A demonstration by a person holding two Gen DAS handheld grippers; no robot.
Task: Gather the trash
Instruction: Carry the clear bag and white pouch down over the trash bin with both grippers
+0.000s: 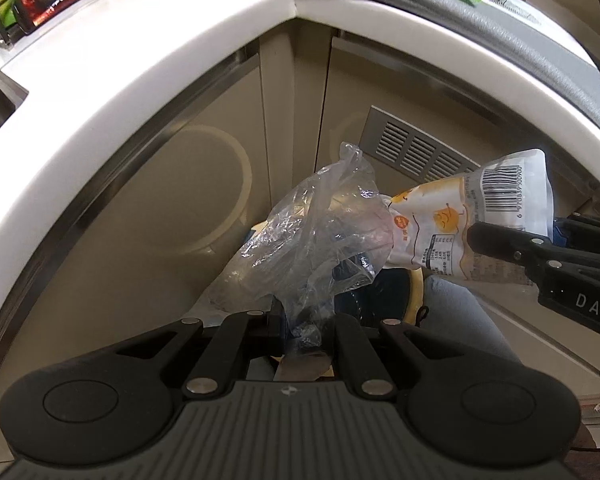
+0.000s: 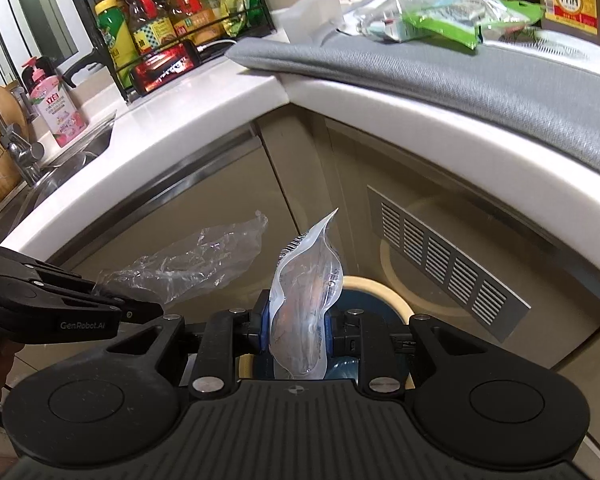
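Black linkage of the left tool fills the bottom of the left wrist view, its jaws together on a crumpled clear plastic bag that rises from between them and spreads up and forward. Just right of the bag, touching its edge, hangs a printed snack pouch with a barcode and small yellow cartoon faces; the right tool reaches in from the right edge and grips it, with the letters "DAS" readable on its body. Below both, a dark bin with a cream rim shows.

Right wrist view: the right tool is clamped on the pouch, which stands upright between blue pads, directly above the bin. At left, the left tool, marked "GenRobot.AI", holds the clear bag. On the white bench stand a rack of bottles and a pink soap dispenser; a grey mat carries green packets.
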